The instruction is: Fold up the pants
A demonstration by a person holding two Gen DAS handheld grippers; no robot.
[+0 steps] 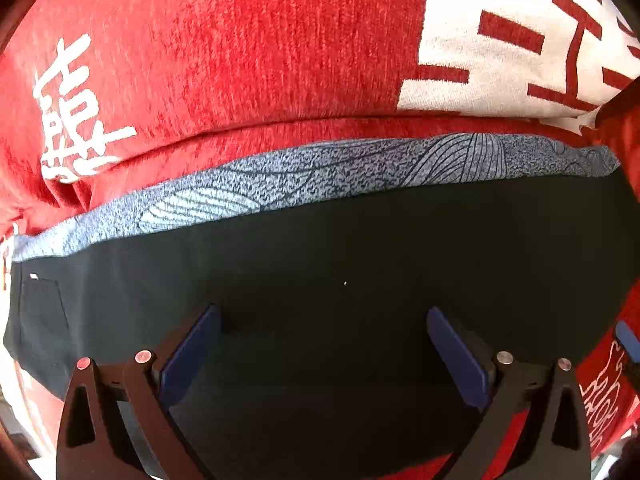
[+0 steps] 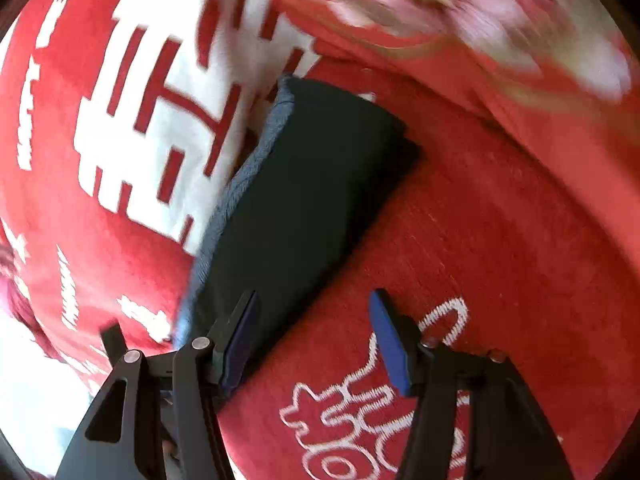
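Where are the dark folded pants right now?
The dark folded pants lie on the red blanket; in the left wrist view, below its white block pattern.

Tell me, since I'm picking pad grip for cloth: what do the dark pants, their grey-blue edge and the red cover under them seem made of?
Dark pants: smooth, matte, thin fabric, probably a fine knit or woven cloth; no nap shows.
Grey-blue edge: speckled, heathered fabric with printed dark lines, likely jersey.
Red cover: fuzzy, ribbed pile, seemingly chenille or plush, with white woven characters.

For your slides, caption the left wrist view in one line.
Open left gripper poised above folded dark pants, their blue patterned band edging a red blanket.
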